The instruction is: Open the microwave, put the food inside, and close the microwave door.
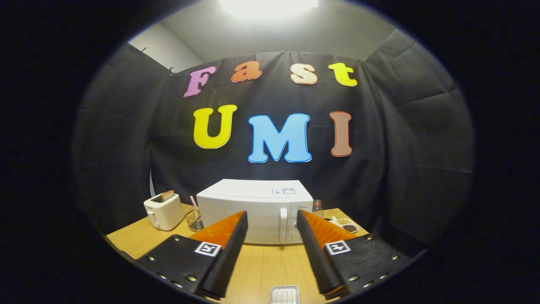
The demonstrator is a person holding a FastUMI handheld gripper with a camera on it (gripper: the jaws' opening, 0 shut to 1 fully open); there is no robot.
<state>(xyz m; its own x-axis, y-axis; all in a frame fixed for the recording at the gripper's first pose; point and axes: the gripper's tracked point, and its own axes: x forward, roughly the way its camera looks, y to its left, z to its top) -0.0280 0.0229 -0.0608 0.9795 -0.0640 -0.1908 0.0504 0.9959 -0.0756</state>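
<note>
item: gripper (272, 217), fingers spread wide, nothing held, nothing touched, held above the table and facing the appliance square on. between the fingers, close under them: a small pale ridged tray (284, 294), flat on the wood, contents not legible from here; likely the food container, though that is a judgement. beyond the fingers: white microwave (255, 211), door closed, vertical handle (283, 224) at the door's right edge, with the control panel (300, 223) and its knobs just beside it. task status: judged at the start, door not yet opened, food not yet inside. handling note for the step in hand: bring the fingers to straddle the handle bar, close on it fully before pulling, then draw along the arc of the door, which presumably hinges on the left; a straight tug risks sliding the microwave across the table. left of the microwave: white toaster (163, 211) with a slice standing in a slot, and a small wire basket (194, 220) between the two. right of the microwave: a small bottle (317, 208) and a dish (346, 224) of dark and light morsels. surface: light wood-grain table (261, 261), smooth, uncluttered in front. room: booth hung with black cloth, pale wall above it, bright ceiling light (268, 5) overhead.
</note>
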